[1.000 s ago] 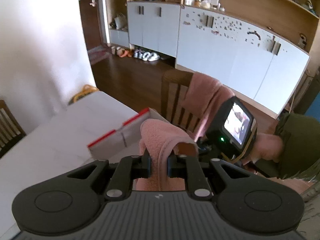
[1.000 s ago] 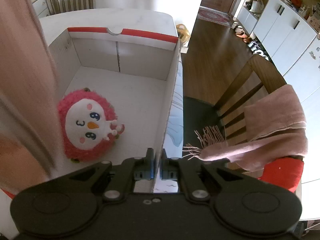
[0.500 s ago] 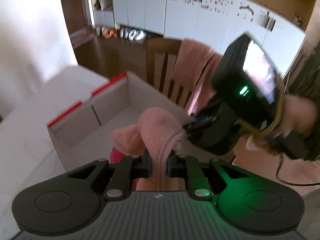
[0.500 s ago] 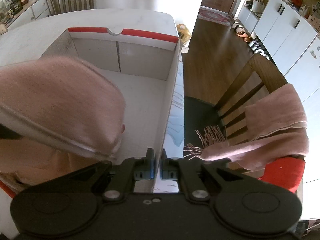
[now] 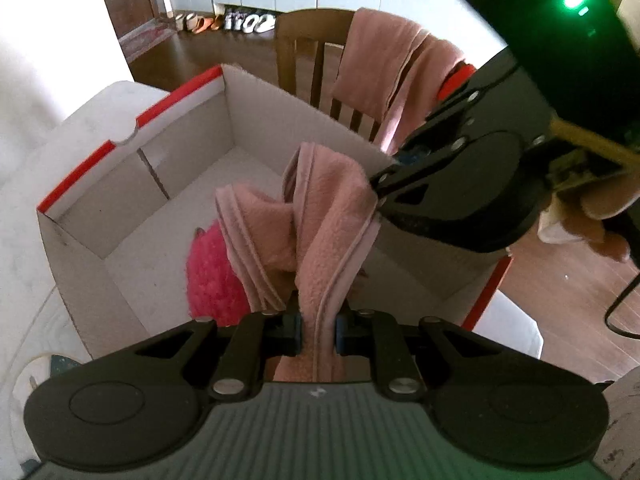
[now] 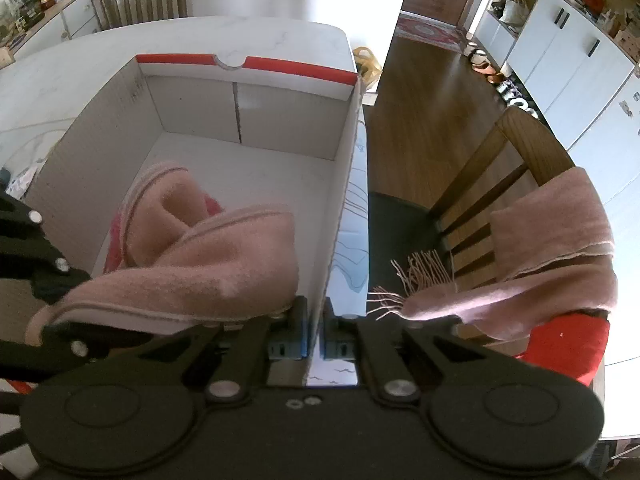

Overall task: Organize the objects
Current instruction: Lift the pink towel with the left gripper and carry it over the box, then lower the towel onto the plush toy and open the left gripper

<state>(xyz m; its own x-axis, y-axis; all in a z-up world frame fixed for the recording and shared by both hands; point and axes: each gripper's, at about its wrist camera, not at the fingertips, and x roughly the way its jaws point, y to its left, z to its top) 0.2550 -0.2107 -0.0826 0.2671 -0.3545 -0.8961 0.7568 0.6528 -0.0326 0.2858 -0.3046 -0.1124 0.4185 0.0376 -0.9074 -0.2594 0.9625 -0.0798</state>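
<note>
The left hand-held gripper clamps a pink towel inside the box. Only the right wrist view shows the right hand-held gripper pinching the box's wall.

My left gripper was matte black with silver screws, blue pads and a ribbed grey body; my right gripper matched it, carrying a green-lit black unit and a trailing black cable
</note>
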